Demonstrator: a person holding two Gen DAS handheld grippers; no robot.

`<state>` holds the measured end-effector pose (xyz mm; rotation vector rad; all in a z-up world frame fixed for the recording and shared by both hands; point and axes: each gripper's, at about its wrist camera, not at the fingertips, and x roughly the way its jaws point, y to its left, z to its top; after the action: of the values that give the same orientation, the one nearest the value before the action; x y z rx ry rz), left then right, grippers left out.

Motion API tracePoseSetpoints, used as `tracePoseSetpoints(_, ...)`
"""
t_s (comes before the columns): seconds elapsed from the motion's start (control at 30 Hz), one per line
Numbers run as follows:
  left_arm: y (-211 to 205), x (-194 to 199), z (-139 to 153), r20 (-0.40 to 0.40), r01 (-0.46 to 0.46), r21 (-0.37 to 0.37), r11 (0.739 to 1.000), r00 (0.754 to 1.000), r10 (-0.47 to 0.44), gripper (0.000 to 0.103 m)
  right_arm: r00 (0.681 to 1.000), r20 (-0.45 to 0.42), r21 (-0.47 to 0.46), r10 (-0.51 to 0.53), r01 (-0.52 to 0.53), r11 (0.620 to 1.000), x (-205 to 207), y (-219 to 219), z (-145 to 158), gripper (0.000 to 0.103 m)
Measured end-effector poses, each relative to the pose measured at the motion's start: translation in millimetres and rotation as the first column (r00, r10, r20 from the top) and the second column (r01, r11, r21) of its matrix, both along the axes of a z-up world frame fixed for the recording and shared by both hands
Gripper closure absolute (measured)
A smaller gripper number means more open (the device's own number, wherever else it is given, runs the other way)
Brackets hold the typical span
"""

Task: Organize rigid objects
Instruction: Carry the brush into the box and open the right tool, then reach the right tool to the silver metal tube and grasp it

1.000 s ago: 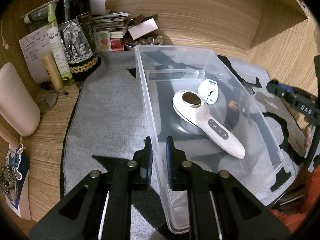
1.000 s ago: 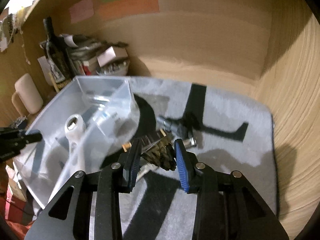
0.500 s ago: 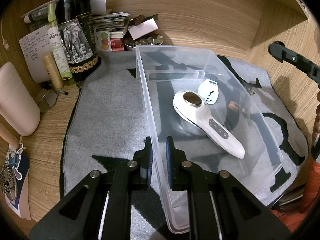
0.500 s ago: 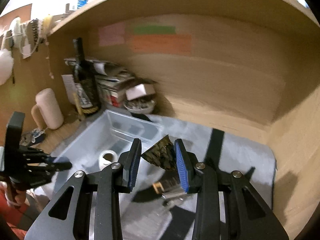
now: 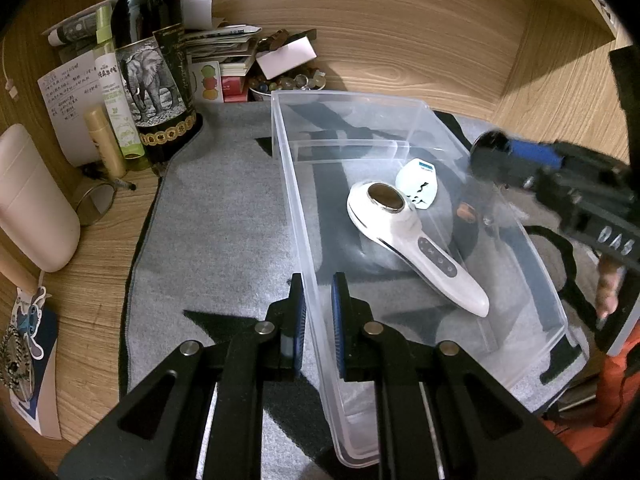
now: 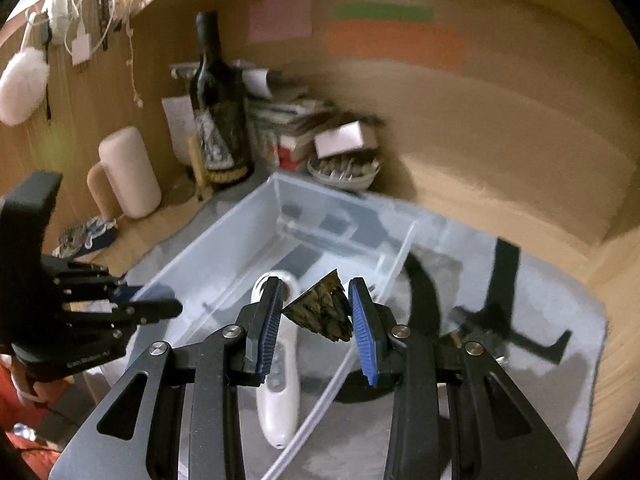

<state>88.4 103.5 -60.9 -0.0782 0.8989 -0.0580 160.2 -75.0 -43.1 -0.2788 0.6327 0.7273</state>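
A clear plastic bin [image 5: 548, 276] stands on a grey mat [image 5: 216, 236]. In it lie a white handheld device [image 5: 416, 240] and a small white adapter [image 5: 418, 184]. My left gripper [image 5: 319, 316] is shut on the bin's left wall near the front. My right gripper [image 6: 316, 320] is shut on a dark scaly triangular object [image 6: 324, 312] and holds it above the bin's right wall [image 6: 396, 256]. The white device [image 6: 280, 376] shows below it. The right gripper also shows at the right of the left wrist view [image 5: 516, 156], blurred.
A wine bottle with an elephant label [image 5: 154, 68], slim bottles, papers and a bowl of small things [image 5: 288, 80] crowd the back left. A cream cylinder [image 5: 32, 200] stands at the left. Small metal items [image 6: 476, 332] lie on the mat right of the bin.
My right gripper has lifted the dark scaly object off the mat and carried it left, over the bin's right edge. The left gripper and the bin have not moved.
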Motion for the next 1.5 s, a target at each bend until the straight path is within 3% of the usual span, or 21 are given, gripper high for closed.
tracePoseSetpoints(0.43,-1,1,0,0.0,-0.003,-0.001,1.0,1.0,0.003,0.091,0.999,-0.045,-0.122,0.016,-0.022,0.992,8,20,-28,0.072)
tracePoseSetpoints(0.7,-1,1,0,0.0,-0.003,-0.001,1.0,1.0,0.003,0.091,0.998,-0.052,-0.15,0.025,-0.033,0.988,7,24,-31,0.072)
tracePoseSetpoints(0.93,0,1,0,0.0,-0.003,-0.002,1.0,1.0,0.003,0.091,0.999,-0.039,-0.134,0.018,-0.023,0.991,3,23,-25,0.059)
tracePoseSetpoints(1.13,0,1,0,0.0,-0.003,-0.002,1.0,1.0,0.003,0.091,1.0,0.006,-0.084,-0.011,0.012,0.996,-1,11,-5,0.054)
tracePoseSetpoints(1.5,-1,1,0,0.0,-0.003,-0.002,1.0,1.0,0.003,0.091,0.975,0.057,0.032,-0.216,0.214,0.976,20,-53,33,0.051)
